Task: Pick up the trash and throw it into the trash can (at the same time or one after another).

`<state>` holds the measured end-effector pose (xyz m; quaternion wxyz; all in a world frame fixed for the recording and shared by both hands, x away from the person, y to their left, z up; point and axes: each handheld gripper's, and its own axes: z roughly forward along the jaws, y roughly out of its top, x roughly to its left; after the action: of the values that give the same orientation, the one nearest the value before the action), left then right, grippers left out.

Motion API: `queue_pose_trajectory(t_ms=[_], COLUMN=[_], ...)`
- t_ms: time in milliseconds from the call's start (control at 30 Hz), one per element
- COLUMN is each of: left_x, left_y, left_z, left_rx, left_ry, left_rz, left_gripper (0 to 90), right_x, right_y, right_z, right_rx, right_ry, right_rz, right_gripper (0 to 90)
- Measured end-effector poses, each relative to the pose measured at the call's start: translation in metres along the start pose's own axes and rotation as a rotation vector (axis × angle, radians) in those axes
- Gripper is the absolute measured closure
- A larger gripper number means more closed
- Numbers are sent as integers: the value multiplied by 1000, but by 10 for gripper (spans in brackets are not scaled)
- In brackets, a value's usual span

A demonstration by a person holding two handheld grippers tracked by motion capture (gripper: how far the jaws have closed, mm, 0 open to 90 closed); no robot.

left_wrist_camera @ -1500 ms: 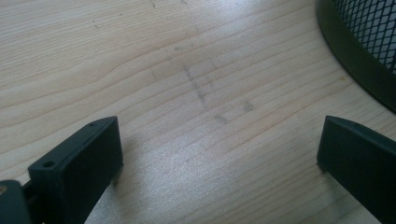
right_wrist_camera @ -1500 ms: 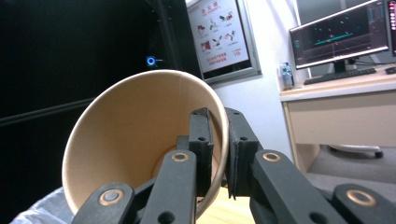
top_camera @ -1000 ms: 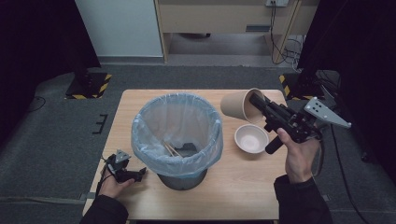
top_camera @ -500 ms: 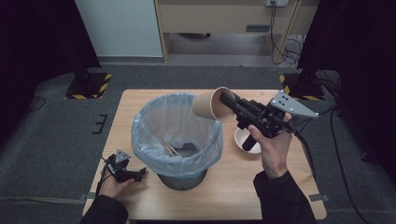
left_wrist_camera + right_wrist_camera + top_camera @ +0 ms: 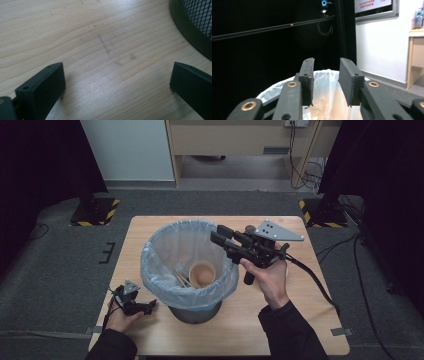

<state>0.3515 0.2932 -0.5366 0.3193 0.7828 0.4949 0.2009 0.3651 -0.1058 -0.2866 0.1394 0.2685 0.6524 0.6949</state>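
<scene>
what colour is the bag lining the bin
Pale translucent blue, folded over the bin's rim; the bag shows best in the high view.

The high view looks down on the desk [image 5: 320,320] from the near edge. Left gripper view hugs the desk beside the bin [image 5: 197,22]. Right gripper view faces level across the bin's rim, which the high view shares.

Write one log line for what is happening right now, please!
right claw: open, just let go, over bin | cup: in bin, with sticks | left claw: open, on table
</scene>
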Motion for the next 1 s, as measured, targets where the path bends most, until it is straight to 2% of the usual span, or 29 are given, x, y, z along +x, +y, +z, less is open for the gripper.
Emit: queue_pose_trajectory(t_ms=[167,300,367,500,700,1000], left_x=[0,0,0,0,0,0], left_y=[0,0,0,0,0,0], left_z=[0,0,0,0,0,0], left_rx=[-1,-2,-1,-1,-1,-1], left_ry=[0,1,0,0,1,0], left_rz=[-3,-3,-3,-3,-2,-3], left_gripper=[0,0,0,0,0,0], right_x=[-8,-16,-23,-41,-76,-135], right_y=[15,26,28,26,0,-63], right_z=[-16,-31,-40,-58,-78,-99], right_rx=[-40,-42,-78,-86,-23,113], right_ry=[-72,-132,-136,-207,-342,-497], right_rz=[-37,-65,-30,-16,-9,49], right_gripper=[566,538,547,546,523,477])
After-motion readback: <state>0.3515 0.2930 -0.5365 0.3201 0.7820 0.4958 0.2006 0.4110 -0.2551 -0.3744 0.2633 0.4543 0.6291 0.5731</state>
